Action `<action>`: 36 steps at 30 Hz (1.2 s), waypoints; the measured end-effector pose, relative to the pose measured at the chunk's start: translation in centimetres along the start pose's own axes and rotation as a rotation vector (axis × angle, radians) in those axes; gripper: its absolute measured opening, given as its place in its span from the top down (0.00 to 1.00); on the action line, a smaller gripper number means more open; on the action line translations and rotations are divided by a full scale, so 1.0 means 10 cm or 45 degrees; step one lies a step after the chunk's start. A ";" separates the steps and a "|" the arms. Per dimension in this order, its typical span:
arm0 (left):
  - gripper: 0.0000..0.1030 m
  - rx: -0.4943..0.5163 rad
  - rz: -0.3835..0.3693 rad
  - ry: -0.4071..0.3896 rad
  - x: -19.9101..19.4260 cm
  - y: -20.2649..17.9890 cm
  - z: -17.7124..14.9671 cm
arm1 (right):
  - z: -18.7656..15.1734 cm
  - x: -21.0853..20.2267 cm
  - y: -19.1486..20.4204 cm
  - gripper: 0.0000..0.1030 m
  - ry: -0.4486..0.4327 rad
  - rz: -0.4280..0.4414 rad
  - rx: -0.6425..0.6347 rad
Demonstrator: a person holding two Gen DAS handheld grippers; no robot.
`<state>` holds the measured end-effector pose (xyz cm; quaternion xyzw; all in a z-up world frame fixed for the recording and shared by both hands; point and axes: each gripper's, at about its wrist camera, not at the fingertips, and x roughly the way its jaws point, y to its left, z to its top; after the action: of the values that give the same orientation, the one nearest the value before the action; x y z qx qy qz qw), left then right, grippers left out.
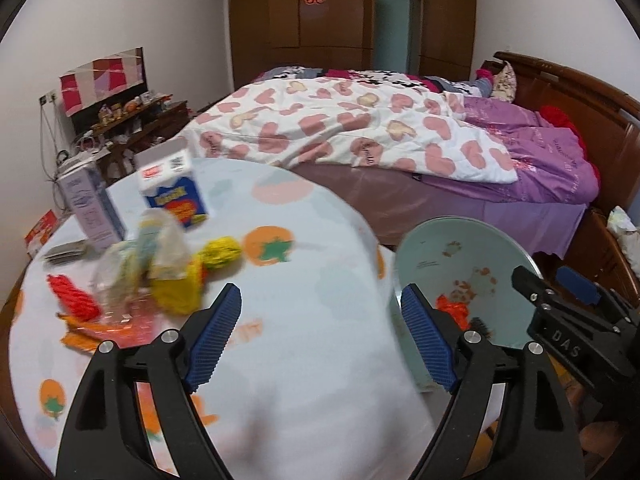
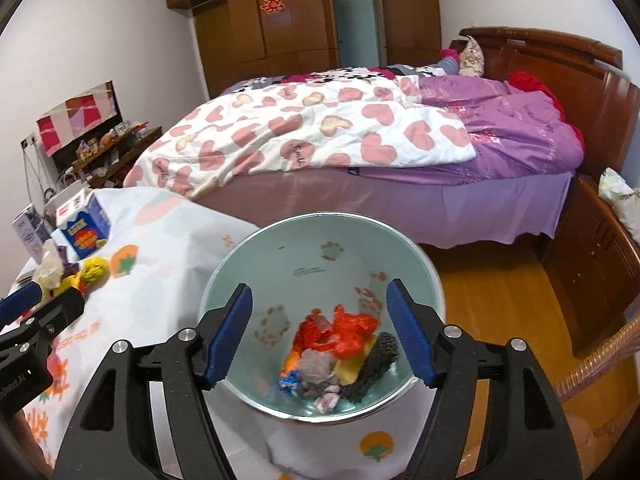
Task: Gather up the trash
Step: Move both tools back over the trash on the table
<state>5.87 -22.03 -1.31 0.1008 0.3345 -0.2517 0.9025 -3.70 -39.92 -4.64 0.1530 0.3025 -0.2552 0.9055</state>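
Both grippers stand open and empty above a cloth-covered bench (image 1: 312, 240) in a bedroom. The right gripper (image 2: 320, 332), its blue pads spread wide with nothing between them, hangs directly over a pale green bin (image 2: 280, 248) set against the bench's near right edge; red plastic (image 2: 352, 330), a grey wad and dark mesh lie heaped at the bottom. The left gripper (image 1: 320, 336), just as wide and holding nothing, hovers over bare cloth. The trash pile (image 1: 168, 272) still to be collected lies ahead of it and to the left, well apart from its pads: a clear wrapper, yellow netting, a red twist and an orange scrap. The risks appear modest but real. The wrapper and netting look light and tangled, so a pinch on one piece could drag others along and shed them on the way to the bin; a low approach could catch the loose cloth and pull the heap askew. Two cartons (image 1: 172, 184) stand just beyond the pile, and a wide sweep could knock them over. At the far side are a bed (image 1: 360, 132) under a heart-print quilt and a brown wardrobe (image 1: 332, 12).
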 end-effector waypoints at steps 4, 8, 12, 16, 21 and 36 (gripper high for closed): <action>0.21 -0.039 0.017 -0.008 -0.12 0.27 -0.07 | -0.01 -0.07 0.22 0.32 -0.004 0.030 -0.031; 0.21 -0.086 0.044 -0.008 -0.20 0.55 -0.14 | -0.05 -0.11 0.44 0.32 -0.006 0.059 -0.062; 0.21 -0.135 0.079 -0.009 -0.27 0.87 -0.22 | -0.09 -0.14 0.69 0.32 -0.005 0.090 -0.102; 0.21 -0.187 0.131 0.006 -0.33 1.22 -0.36 | -0.15 -0.16 0.91 0.32 0.004 0.125 -0.131; 0.21 -0.258 0.209 0.027 -0.40 1.67 -0.55 | -0.24 -0.17 1.20 0.32 0.023 0.177 -0.174; 0.21 -0.439 0.366 0.076 -0.50 2.67 -0.93 | -0.48 -0.18 2.12 0.32 0.077 0.331 -0.350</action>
<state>11.44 5.94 -4.68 -0.0009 0.3813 -0.0564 0.9227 4.59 -19.70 -4.59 0.0734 0.3391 -0.0877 0.9338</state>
